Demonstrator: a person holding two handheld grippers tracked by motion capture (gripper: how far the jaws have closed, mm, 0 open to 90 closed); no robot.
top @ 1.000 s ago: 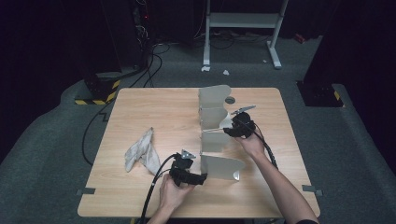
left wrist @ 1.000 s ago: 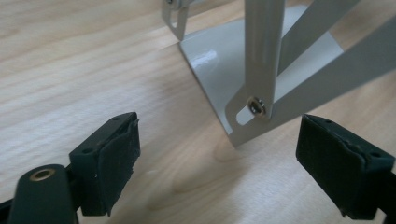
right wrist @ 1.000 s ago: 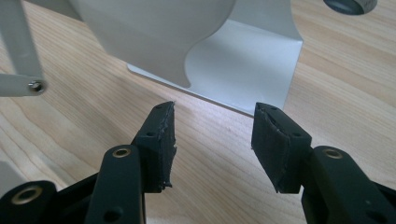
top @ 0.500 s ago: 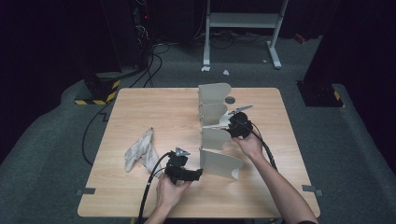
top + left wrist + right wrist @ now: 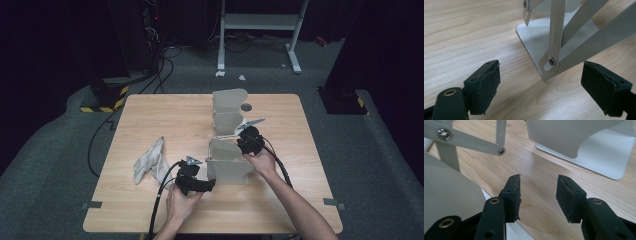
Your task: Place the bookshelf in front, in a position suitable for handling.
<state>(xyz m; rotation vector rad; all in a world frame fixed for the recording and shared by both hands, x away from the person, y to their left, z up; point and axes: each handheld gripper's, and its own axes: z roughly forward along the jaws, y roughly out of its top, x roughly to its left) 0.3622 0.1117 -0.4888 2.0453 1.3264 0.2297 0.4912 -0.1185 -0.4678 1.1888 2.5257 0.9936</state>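
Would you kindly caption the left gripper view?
Open left gripper facing the metal rack's riveted corner on the wooden table.

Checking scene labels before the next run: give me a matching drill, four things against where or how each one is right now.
Things:
1. rack
2. cloth
3. left gripper
4. right gripper

Places or states:
A. crumpled, on the table's left half
B. jaws wide, at the rack's near corner, gripping nothing
C. jaws have just been closing, with nothing between them, above bare wood between two rack panels
D. grey panels, stretched from the table's far edge toward the person

Pairs: 1-D, 2-A, 3-B, 4-C
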